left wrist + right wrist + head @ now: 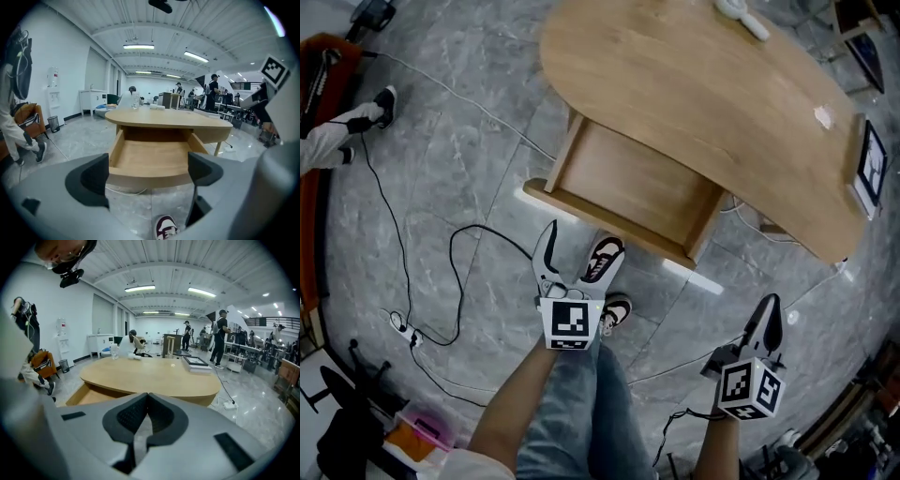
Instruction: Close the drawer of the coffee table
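Drawer (628, 183) open, back end hidden under coffee table (694, 94) top.

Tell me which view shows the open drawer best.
The left gripper view: the drawer sits centred and front-on, with its empty inside and front panel visible. The head view shows it from above, partly under the tabletop. The right gripper view catches only one corner.

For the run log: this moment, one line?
coffee table drawer: open, empty | left gripper: open, short of drawer front | right gripper: shut, empty
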The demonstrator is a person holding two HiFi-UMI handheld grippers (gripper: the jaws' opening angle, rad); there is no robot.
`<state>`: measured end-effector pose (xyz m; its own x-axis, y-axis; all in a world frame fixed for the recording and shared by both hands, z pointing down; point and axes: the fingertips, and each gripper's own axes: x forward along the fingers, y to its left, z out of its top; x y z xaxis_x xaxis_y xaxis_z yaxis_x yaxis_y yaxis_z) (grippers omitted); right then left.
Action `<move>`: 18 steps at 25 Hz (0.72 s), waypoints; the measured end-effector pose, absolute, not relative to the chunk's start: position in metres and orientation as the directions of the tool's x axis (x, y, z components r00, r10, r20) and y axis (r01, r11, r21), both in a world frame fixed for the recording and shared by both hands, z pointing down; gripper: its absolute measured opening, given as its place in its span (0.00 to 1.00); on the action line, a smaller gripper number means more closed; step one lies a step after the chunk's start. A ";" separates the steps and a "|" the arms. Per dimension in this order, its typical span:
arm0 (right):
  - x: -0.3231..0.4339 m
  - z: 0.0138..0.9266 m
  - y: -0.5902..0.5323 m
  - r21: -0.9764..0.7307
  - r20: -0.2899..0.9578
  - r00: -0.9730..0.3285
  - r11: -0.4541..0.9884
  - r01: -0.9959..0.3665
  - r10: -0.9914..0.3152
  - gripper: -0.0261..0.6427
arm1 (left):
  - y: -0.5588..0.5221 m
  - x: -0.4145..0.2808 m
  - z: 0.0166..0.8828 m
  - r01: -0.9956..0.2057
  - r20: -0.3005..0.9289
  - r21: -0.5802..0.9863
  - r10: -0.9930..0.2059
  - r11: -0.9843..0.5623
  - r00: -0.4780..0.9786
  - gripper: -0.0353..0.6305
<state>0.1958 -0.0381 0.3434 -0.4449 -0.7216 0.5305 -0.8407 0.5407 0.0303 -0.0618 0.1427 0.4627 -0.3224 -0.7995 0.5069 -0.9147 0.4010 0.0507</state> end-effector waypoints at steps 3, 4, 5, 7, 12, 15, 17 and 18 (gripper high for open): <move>0.176 0.357 -0.032 0.012 0.554 -0.474 0.576 -0.817 -0.684 0.04 | 0.150 -0.058 0.484 -0.917 0.498 0.057 -0.807 0.395 -0.317 0.84; 0.169 0.363 -0.029 0.006 0.561 -0.481 0.584 -0.812 -0.674 0.04 | 0.151 -0.057 0.492 -0.919 0.500 0.057 -0.808 0.389 -0.311 0.84; 0.163 0.368 -0.027 -0.002 0.567 -0.487 0.589 -0.808 -0.665 0.04 | 0.152 -0.057 0.500 -0.921 0.506 0.058 -0.806 0.386 -0.307 0.84; 0.152 0.378 -0.022 -0.022 0.579 -0.496 0.596 -0.802 -0.647 0.04 | 0.153 -0.058 0.513 -0.917 0.519 0.071 -0.799 0.393 -0.303 0.84; 0.137 0.399 -0.009 -0.042 0.616 -0.513 0.625 -0.780 -0.598 0.04 | 0.153 -0.060 0.535 -0.909 0.531 0.117 -0.799 0.400 -0.283 0.84; 0.136 0.418 -0.012 -0.052 0.644 -0.501 0.620 -0.783 -0.578 0.04 | 0.148 -0.061 0.551 -0.915 0.537 0.122 -0.801 0.384 -0.264 0.84; 0.136 0.427 -0.017 -0.052 0.656 -0.495 0.621 -0.782 -0.569 0.04 | 0.143 -0.057 0.560 -0.923 0.540 0.131 -0.806 0.362 -0.240 0.84; 0.135 0.430 -0.019 -0.047 0.660 -0.495 0.626 -0.778 -0.565 0.04 | 0.142 -0.055 0.562 -0.926 0.542 0.134 -0.808 0.354 -0.231 0.84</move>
<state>0.1348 -0.0193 0.4298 -0.4949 -0.5654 0.6598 -0.7782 0.6262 -0.0472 -0.0548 0.1416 0.5619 -0.2309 -0.8080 0.5421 -0.9256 0.3542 0.1337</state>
